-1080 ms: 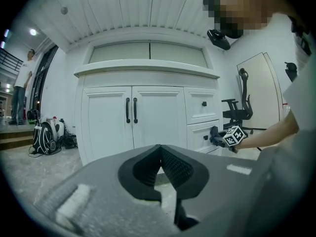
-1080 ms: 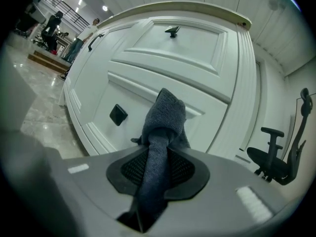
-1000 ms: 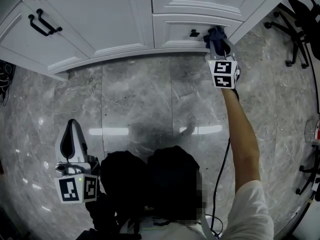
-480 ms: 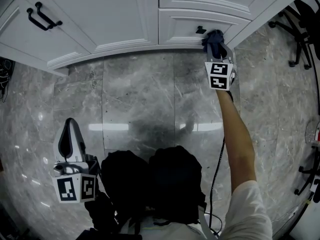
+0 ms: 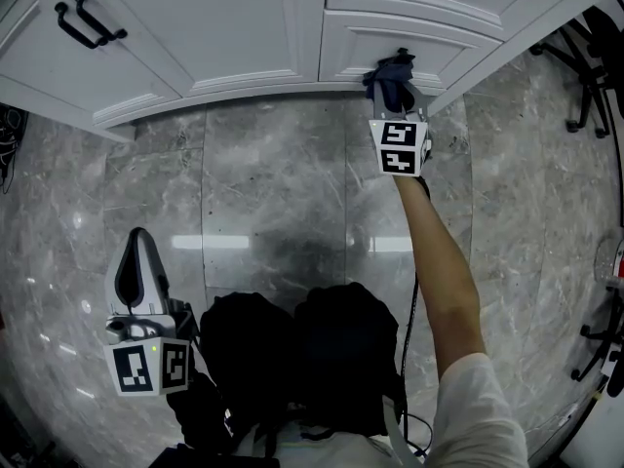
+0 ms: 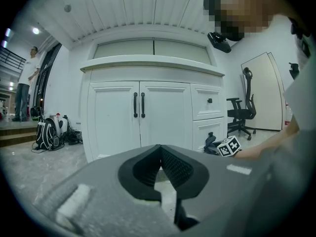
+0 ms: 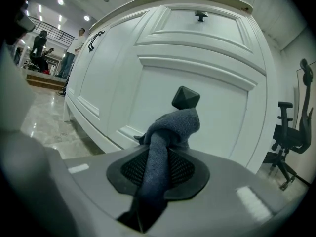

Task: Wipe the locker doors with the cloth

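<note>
Item: cloth [image 7: 172, 127], dark grey. Judged soft, light, limp, not fragile, bunches easily.
Location: pinched between jaws of right gripper [image 7: 158, 168], wad projecting forward at lower locker door [image 7: 217, 112], just beside knob [image 7: 186, 98]; contact likely.
Hold: mid-fold, as now.
Left gripper [image 6: 160, 164]: jaws together, empty, over floor [image 5: 273, 183].

My left tongs [image 6: 160, 154] and right tongs [image 7: 158, 154] were grey, each with a black-and-white marker cube [image 5: 398, 147]. I wore a white sleeve [image 5: 480, 408], with a black cable [image 5: 414, 339] beside it.
</note>
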Action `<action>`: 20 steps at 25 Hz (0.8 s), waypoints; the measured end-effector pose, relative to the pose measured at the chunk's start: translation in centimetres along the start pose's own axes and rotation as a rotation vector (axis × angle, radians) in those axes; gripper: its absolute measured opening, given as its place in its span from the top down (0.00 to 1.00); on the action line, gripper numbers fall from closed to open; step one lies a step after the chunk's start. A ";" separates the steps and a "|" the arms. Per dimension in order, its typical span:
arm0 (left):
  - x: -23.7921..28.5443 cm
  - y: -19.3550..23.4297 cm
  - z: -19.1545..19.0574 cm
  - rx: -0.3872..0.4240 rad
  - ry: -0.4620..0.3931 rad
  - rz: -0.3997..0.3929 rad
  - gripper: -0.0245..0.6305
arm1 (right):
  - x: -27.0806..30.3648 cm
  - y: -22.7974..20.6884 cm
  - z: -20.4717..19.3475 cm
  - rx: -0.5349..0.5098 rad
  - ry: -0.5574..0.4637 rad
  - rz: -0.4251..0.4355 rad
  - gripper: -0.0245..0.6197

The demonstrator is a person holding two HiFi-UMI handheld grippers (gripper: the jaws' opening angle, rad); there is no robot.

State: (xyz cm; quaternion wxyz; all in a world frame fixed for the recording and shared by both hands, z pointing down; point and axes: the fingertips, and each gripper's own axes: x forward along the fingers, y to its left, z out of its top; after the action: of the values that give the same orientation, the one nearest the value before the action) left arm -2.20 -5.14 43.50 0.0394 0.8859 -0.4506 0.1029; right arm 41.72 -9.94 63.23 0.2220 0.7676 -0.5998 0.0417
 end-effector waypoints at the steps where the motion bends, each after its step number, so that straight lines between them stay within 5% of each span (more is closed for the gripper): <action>1: 0.0 0.1 -0.1 -0.003 0.001 0.000 0.96 | 0.1 0.4 0.2 0.003 -0.002 0.003 0.83; 9: -0.3 1.5 -0.9 -0.030 -0.001 0.007 0.96 | 0.9 5.3 2.3 -0.009 -0.013 0.060 0.83; 20: -0.8 4.5 -2.1 -0.070 -0.001 0.018 0.96 | 1.2 9.1 3.6 -0.002 -0.010 0.034 0.83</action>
State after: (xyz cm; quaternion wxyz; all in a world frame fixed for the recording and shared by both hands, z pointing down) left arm -6.53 -6.83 45.27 0.0693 0.8799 -0.4620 0.0866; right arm 32.79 -14.11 63.04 0.2192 0.7572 -0.6140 0.0412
